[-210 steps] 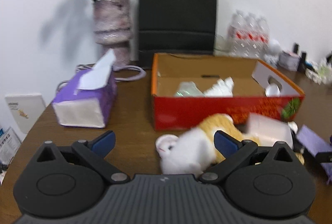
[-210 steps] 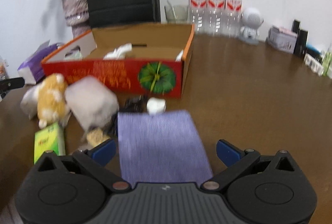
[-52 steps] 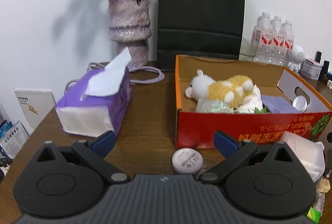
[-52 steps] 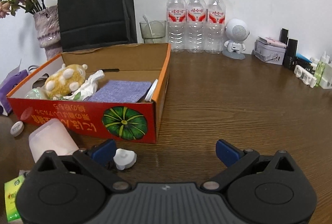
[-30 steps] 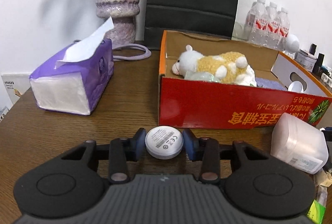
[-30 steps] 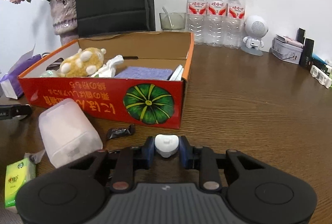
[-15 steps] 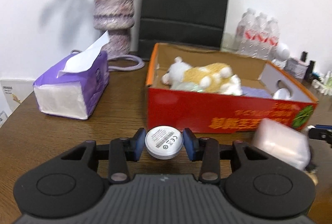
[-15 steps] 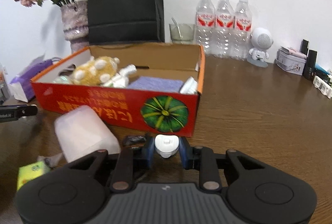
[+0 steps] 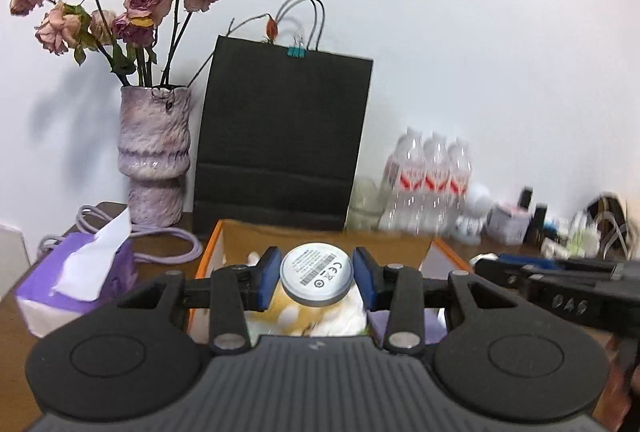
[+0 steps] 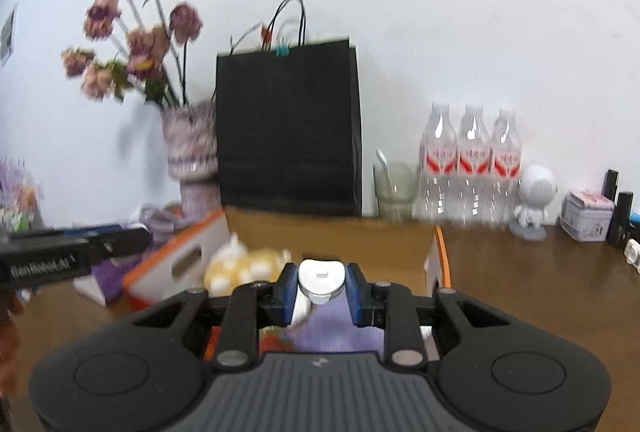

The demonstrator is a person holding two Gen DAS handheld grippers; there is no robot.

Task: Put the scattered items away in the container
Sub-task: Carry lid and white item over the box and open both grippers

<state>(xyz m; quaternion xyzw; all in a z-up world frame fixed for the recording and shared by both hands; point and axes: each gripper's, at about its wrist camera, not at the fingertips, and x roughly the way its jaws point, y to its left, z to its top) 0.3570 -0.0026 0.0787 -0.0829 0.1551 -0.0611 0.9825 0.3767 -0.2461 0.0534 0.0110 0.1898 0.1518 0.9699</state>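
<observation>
- Brown wooden table point(image 10: 520, 272) under a white wall carries everything in both wrist views.
- Nearest in the left wrist view, the left gripper point(image 9: 316, 278) has its blue fingers point(image 9: 267, 282) closed on a round white puck point(image 9: 317, 277), label side up, one pad on each side of its rim.
- Nearest in the right wrist view, the right gripper point(image 10: 320, 282) has its blue fingers point(image 10: 290, 294) closed on a small white cap point(image 10: 320, 279).
- Both held pieces hang above the open cardboard box point(image 9: 236, 236), clear of its contents.
- Inside the box lie a yellow and white plush toy point(image 10: 244, 264) and a purple cloth point(image 10: 332, 332), the cloth directly below the right gripper.
- Just left of the box sits a purple tissue box point(image 9: 80, 280) with a white sheet sticking up.
- Behind the tissue box a purple cable point(image 9: 168, 244) loops on the table.
- Farther back stand a mottled purple vase point(image 9: 154, 156) of dried roses and, beside it, a black paper bag point(image 9: 280, 140) right behind the box.
- Right of the bag, along the wall, are a glass cup point(image 10: 394, 188), three water bottles point(image 10: 470, 164), a small white robot figure point(image 10: 534, 200) and a small tin point(image 10: 586, 214).
</observation>
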